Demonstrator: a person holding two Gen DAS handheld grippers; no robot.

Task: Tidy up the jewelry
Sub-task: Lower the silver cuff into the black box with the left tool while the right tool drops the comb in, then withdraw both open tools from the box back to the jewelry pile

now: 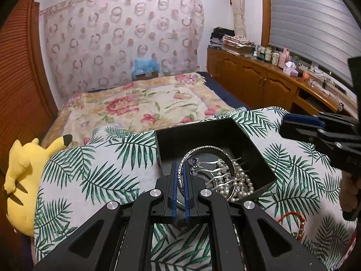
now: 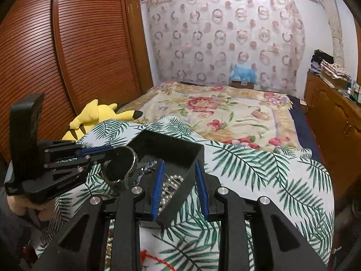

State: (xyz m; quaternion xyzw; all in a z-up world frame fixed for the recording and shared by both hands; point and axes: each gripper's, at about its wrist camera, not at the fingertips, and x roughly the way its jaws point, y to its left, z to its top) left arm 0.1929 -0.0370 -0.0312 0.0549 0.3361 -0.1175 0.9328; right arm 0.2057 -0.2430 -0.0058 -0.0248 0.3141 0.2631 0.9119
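Between the left gripper (image 1: 179,174) pads sits a silver bangle (image 1: 204,158), clamped on its rim over the box (image 2: 171,149): rigid, light, slippery. Right gripper (image 2: 178,176) straddles the box wall, part-open; whether it presses is unclear.

Even, soft indoor light fills both views, without harsh shadows. Fisheye bending curves the edges, and dark vignettes fill the corners.

A matt black box (image 1: 216,140), a glossy metal bangle (image 1: 209,151), lustrous pearls (image 1: 242,178) and a leaf-printed cloth (image 1: 90,171) are noted.
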